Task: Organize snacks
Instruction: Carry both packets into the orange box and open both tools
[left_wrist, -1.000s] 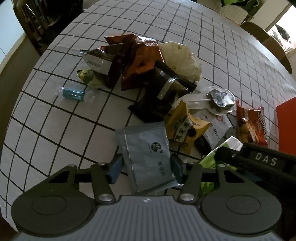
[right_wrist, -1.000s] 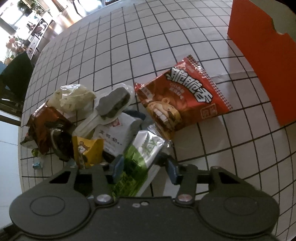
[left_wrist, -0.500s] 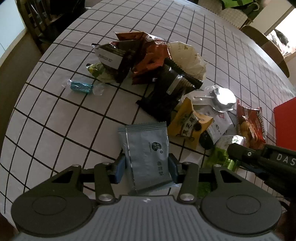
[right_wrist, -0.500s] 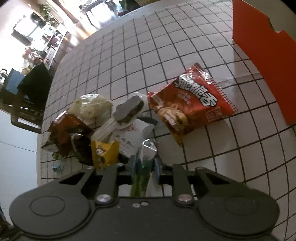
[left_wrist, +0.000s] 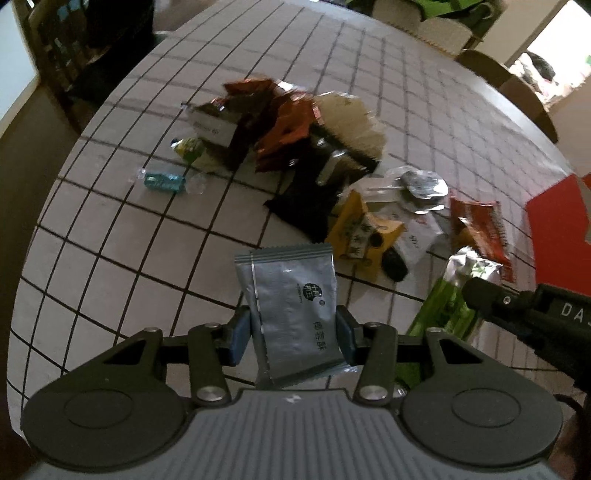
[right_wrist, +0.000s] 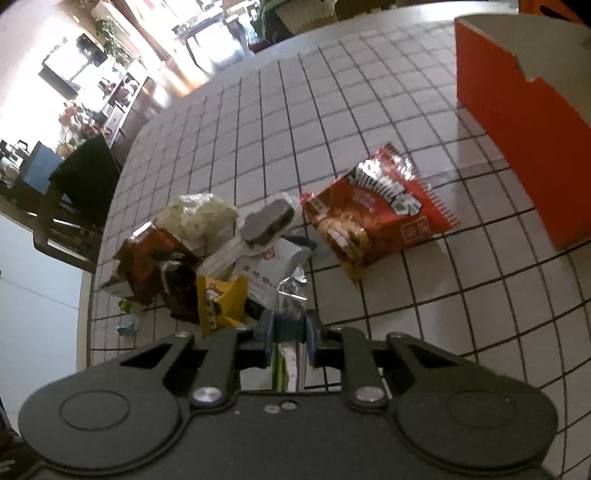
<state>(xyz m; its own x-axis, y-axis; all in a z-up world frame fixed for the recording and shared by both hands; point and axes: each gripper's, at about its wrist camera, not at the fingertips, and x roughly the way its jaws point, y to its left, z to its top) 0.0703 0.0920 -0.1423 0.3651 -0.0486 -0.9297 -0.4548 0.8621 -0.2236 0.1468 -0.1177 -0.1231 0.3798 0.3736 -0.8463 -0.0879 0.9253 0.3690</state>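
My left gripper (left_wrist: 291, 334) is shut on a grey-blue snack packet (left_wrist: 293, 306) and holds it above the checked tablecloth. My right gripper (right_wrist: 289, 332) is shut on a green and silver packet (right_wrist: 291, 301), held edge-on; it also shows in the left wrist view (left_wrist: 456, 295). A pile of snacks lies on the table: a red bag (right_wrist: 376, 218), a yellow packet (right_wrist: 218, 301), a white packet (right_wrist: 266, 267), a dark lollipop in clear wrap (right_wrist: 267, 221), orange and black bags (left_wrist: 291, 136) and a small blue candy (left_wrist: 164, 181).
An open red box (right_wrist: 524, 110) stands at the right on the round table (right_wrist: 461, 314). Chairs (right_wrist: 70, 192) stand around the table edge. The right gripper body (left_wrist: 535, 314) is close beside my left gripper.
Both grippers closed on their packets and lifted them away from the table. The green packet turned edge-on in the right gripper. The pile has not moved.
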